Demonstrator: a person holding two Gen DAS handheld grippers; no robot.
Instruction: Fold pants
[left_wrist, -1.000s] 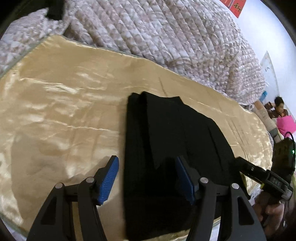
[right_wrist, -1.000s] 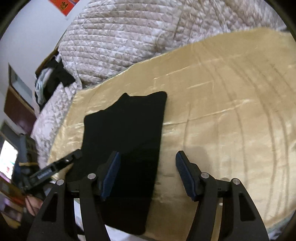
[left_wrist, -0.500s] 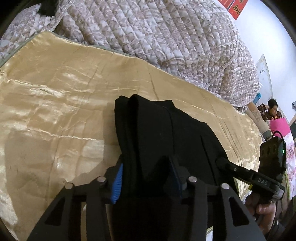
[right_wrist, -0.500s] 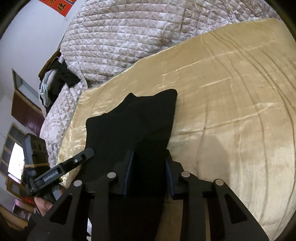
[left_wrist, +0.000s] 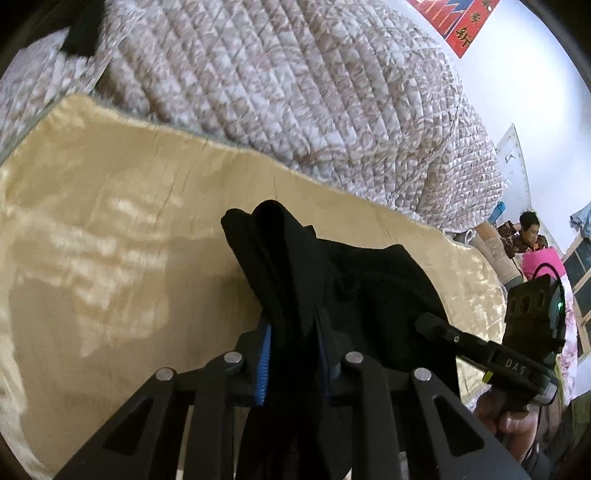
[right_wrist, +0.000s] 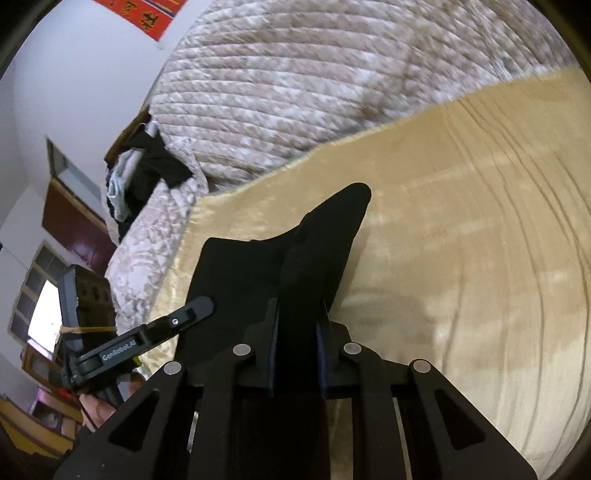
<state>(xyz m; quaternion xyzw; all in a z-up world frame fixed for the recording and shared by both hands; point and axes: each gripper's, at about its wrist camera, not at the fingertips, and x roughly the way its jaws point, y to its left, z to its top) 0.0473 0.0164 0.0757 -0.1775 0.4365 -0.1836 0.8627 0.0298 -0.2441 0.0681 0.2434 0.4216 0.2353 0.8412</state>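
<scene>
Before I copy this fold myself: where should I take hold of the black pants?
Take the black pants at the near folded edge, coming from the bed's near side, one corner each. The left gripper and right gripper pinch there; the layers are stacked there.

My left wrist camera sat low and close behind the left gripper (left_wrist: 291, 350), facing the quilt (left_wrist: 295, 92) across the gold bedspread (left_wrist: 110, 258). My right wrist camera looked likewise past the right gripper (right_wrist: 295, 328). Both views shared the black pants (left_wrist: 351, 280), bedspread, quilt, and each other's gripper.
</scene>
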